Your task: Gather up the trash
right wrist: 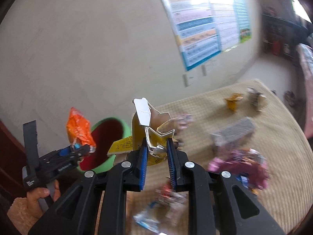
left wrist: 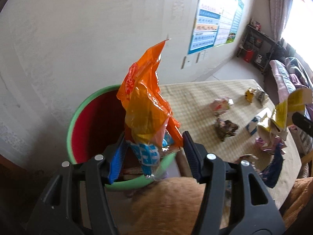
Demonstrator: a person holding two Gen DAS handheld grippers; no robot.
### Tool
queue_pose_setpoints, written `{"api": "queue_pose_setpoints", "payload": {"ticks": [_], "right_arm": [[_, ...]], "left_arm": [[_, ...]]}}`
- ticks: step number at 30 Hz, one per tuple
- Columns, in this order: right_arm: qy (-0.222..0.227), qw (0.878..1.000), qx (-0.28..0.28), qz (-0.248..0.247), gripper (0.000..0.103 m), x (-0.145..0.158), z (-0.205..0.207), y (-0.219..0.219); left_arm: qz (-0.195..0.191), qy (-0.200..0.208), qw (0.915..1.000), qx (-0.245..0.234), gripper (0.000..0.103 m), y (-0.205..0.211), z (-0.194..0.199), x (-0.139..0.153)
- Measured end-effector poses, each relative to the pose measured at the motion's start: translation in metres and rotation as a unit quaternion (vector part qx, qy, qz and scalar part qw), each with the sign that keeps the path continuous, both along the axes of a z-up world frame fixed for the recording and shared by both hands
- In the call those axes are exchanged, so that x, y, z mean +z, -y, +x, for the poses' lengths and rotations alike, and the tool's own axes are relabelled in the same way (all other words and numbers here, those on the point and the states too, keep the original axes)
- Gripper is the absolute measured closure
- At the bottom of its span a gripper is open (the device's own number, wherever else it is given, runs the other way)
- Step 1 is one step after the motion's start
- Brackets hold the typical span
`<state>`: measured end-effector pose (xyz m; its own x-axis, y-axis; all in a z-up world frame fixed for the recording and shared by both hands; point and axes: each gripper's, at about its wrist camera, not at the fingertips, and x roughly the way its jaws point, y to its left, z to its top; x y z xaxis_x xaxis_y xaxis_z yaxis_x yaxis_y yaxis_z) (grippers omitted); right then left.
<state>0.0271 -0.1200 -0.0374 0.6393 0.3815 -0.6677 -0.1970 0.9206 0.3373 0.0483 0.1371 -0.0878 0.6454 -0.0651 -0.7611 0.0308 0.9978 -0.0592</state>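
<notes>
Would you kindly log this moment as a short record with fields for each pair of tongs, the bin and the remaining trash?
left tongs: closed on orange wrapper, held above the bin
right tongs: closed on torn yellow carton
bin: green rim, red inside, standing beside the table
trash left on table: several crumpled wrappers, among them a pink wrapper and a small yellow packet
</notes>
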Motion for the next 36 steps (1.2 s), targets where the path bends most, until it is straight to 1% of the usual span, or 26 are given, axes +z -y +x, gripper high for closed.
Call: {"api": "queue_pose_setpoints", "payload": {"ticks": [4, 9, 13, 15, 17, 20, 22, 27, 29, 33, 36], "right_arm": [[-0.011, 0.999, 0.052, -0.008, 0.084, -0.01, 0.019, -0.048], [-0.018, 0.993, 0.11, -0.03, 0.084, -0.02, 0.044, -0.108], [-0.015, 0.988, 0.141, -0.055, 0.084, -0.025, 0.059, -0.143], [-0.019, 0.987, 0.147, -0.06, 0.081, -0.03, 0.066, -0.153], [-0.029, 0.987, 0.149, -0.052, 0.073, -0.034, 0.073, -0.158], [-0.04, 0.989, 0.141, -0.03, 0.066, -0.039, 0.076, -0.157], [-0.047, 0.99, 0.133, -0.015, 0.065, -0.042, 0.076, -0.149], [-0.05, 0.993, 0.109, -0.003, 0.065, -0.039, 0.065, -0.123], [-0.052, 0.994, 0.094, -0.001, 0.065, -0.036, 0.057, -0.107], [-0.055, 0.997, 0.048, 0.014, 0.065, -0.03, 0.037, -0.06], [-0.05, 0.999, 0.008, 0.002, 0.064, -0.025, 0.021, -0.022]], "left_arm": [[0.004, -0.015, 0.9996, 0.025, 0.049, -0.024, 0.002, -0.012], [0.007, -0.03, 0.9978, 0.058, 0.049, -0.055, 0.009, -0.025], [0.008, -0.04, 0.9959, 0.081, 0.049, -0.073, 0.015, -0.031], [0.01, -0.044, 0.9951, 0.088, 0.048, -0.077, 0.017, -0.034], [0.007, -0.05, 0.9942, 0.095, 0.044, -0.08, 0.018, -0.037], [0.002, -0.057, 0.9934, 0.1, 0.036, -0.082, 0.02, -0.041], [0.003, -0.059, 0.9933, 0.099, 0.036, -0.081, 0.019, -0.042], [-0.001, -0.058, 0.9945, 0.087, 0.036, -0.068, 0.018, -0.039], [0.001, -0.055, 0.9956, 0.076, 0.036, -0.058, 0.017, -0.036], [-0.001, -0.05, 0.9978, 0.043, 0.036, -0.029, 0.016, -0.029], [0.0, -0.047, 0.9987, 0.018, 0.036, -0.008, 0.015, -0.024]]}}
